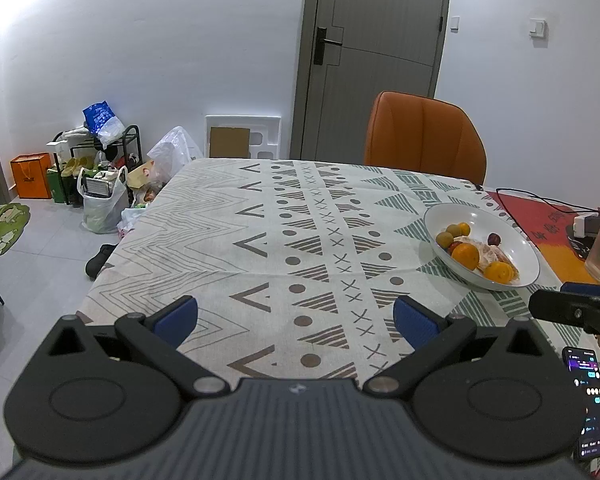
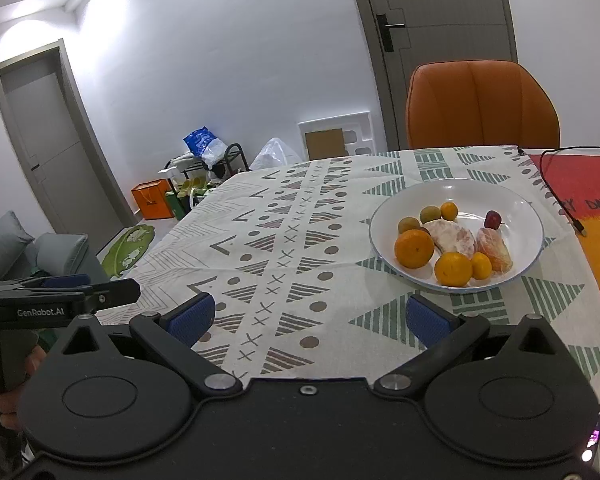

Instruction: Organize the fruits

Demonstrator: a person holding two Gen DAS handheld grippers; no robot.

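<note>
Nearest in both wrist views are the grippers themselves. The left gripper [image 1: 296, 318] hovers over the patterned-cloth surface [image 1: 260, 240] with its blue-padded fingers spread wide and nothing between them. The right gripper [image 2: 310, 316] is likewise wide apart and empty, and it points toward the fruit.

Just beyond the right gripper stands the wide white ceramic bowl [image 2: 516, 208]. All the fruit in view lies inside it: a large round orange [image 2: 414, 249] at the near left, a second orange [image 2: 453, 269] and a smaller one [image 2: 481, 265] at the near rim, two greenish-brown round fruits [image 2: 409, 225], a small orange kumquat-like fruit [image 2: 449, 211], peeled pale-pink citrus pieces [image 2: 449, 237] in the middle, and a small dark red fruit [image 2: 492, 220] at the far side. No fruit lies loose on the cloth.

This fits either fruit already gathered or fruit waiting to be sorted out of the bowl. Any grasp here is best made from above on a round fruit at the edge of the pile, with gentle pressure; the peeled pieces would likely bruise.

Farther off stands an orange leather chair [image 2: 480, 104].
</note>
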